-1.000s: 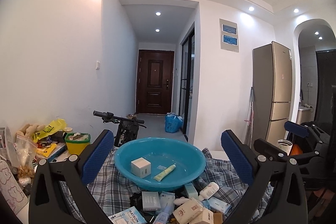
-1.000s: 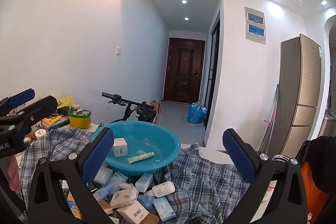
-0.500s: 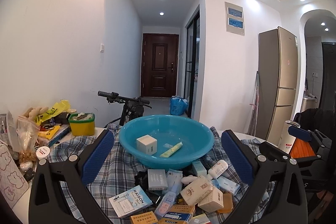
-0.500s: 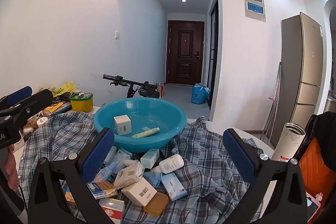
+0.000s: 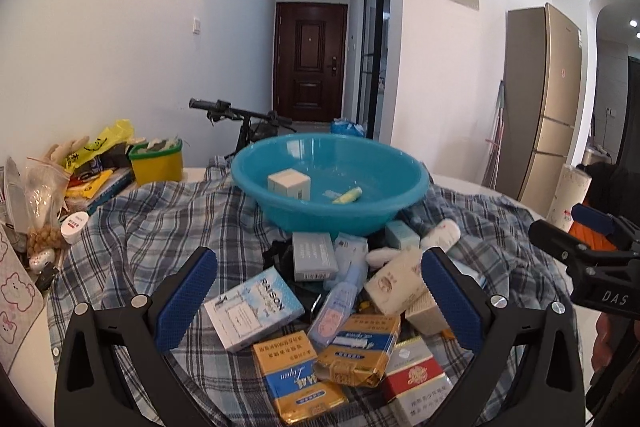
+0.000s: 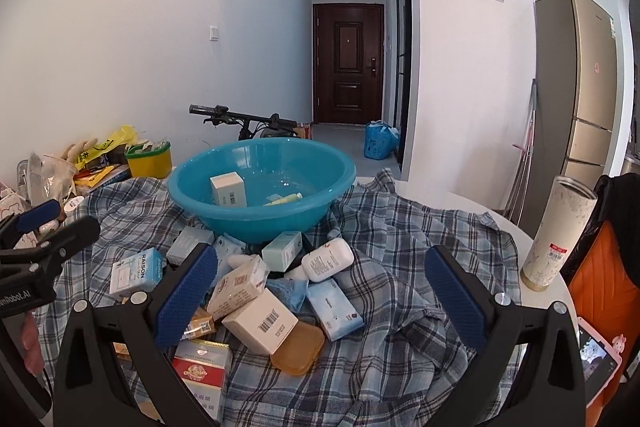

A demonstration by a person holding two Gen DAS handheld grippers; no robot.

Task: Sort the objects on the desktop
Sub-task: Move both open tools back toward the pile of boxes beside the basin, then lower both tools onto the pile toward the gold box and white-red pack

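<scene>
A blue basin (image 5: 280, 203) (image 6: 224, 219) stands on a plaid cloth and holds a white box (image 5: 289, 183) and a small yellow tube (image 5: 347, 195). In front of it lies a heap of small boxes and bottles: a RAISON box (image 5: 253, 307), gold boxes (image 5: 298, 383), a red-and-white pack (image 5: 416, 379), a barcode box (image 6: 260, 319), a white bottle (image 6: 328, 259). My left gripper (image 5: 318, 301) is open and empty above the heap. My right gripper (image 6: 320, 301) is open and empty above the heap's right side.
A yellow tub (image 5: 157, 163), bags and small items crowd the table's left edge. A tall white cylinder (image 6: 558, 231) and a phone (image 6: 598, 361) sit at the right. A bicycle handlebar (image 5: 232, 111) stands behind the basin.
Both grippers have tilted down and drawn back toward the near side, so the heap of boxes now fills the space between the fingers. Both stay open.
</scene>
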